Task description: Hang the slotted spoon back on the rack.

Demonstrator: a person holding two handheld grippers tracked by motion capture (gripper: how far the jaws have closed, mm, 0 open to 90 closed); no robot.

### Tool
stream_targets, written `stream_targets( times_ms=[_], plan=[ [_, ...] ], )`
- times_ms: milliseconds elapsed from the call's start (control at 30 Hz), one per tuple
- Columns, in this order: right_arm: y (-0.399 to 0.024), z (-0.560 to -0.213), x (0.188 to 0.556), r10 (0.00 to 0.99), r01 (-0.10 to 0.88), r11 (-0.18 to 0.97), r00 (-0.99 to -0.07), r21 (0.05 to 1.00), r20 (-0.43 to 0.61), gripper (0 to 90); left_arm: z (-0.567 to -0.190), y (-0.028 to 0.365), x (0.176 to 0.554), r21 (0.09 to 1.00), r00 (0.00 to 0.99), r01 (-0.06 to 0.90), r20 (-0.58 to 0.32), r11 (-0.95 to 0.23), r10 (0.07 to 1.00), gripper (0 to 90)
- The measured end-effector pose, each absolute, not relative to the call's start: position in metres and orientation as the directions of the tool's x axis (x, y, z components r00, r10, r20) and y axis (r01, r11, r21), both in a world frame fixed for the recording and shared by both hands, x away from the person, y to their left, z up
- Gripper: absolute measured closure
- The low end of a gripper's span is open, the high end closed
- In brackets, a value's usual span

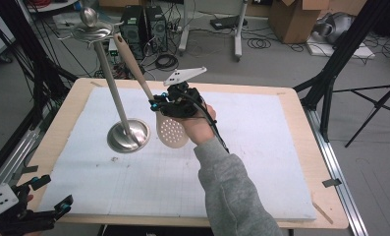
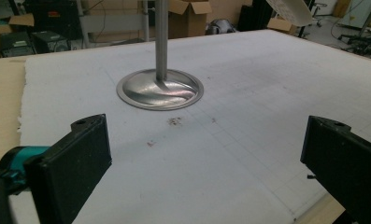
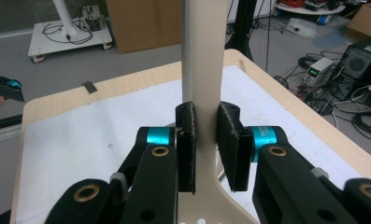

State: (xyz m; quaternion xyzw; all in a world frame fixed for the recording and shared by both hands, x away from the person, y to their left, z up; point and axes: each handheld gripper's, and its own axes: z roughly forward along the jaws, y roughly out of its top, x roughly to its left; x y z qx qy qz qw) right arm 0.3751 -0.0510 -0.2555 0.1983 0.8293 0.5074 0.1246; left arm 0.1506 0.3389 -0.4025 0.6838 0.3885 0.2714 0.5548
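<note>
My right claw (image 3: pixel 205 144) is clamped on the beige slotted spatula (image 1: pixel 172 132), its two black pads pressing the flat handle from either side just above where it widens into the perforated blade. In the high view that spatula hangs tilted above the counter (image 1: pixel 291 123), blade low and near the white foam mat (image 1: pixel 261 162), handle slanting up and away toward the top of the steel utensil stand (image 1: pixel 128 135). The handle's far end lies close by the stand's hook ring (image 1: pixel 92 32), but I cannot tell whether it touches or hangs on it. The stand's round base sits on the mat just to the left of the blade, its thin pole leaning up to the ring and a ball knob. My right hand (image 1: pixel 198 127) wraps the claw from below, grey sleeve trailing back toward me. My left claw (image 2: pixel 206 154) stands wide with nothing between its jaws, low at the near left corner of the counter, looking across the mat at the stand's shiny base (image 2: pixel 160 88), well apart from it.
</note>
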Motion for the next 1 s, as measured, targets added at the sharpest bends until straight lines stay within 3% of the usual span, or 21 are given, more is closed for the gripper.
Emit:
stream_targets(
  times_ms=[1000],
  plan=[
    [-0.019, -0.269, 0.39, 0.426, 0.218, 0.384, -0.904, 0.897, 0.037, 77.9, -0.403, 0.342, 0.143, 0.97, 0.536, 0.229, -0.06, -0.077, 0.842, 2.0]
  ],
)
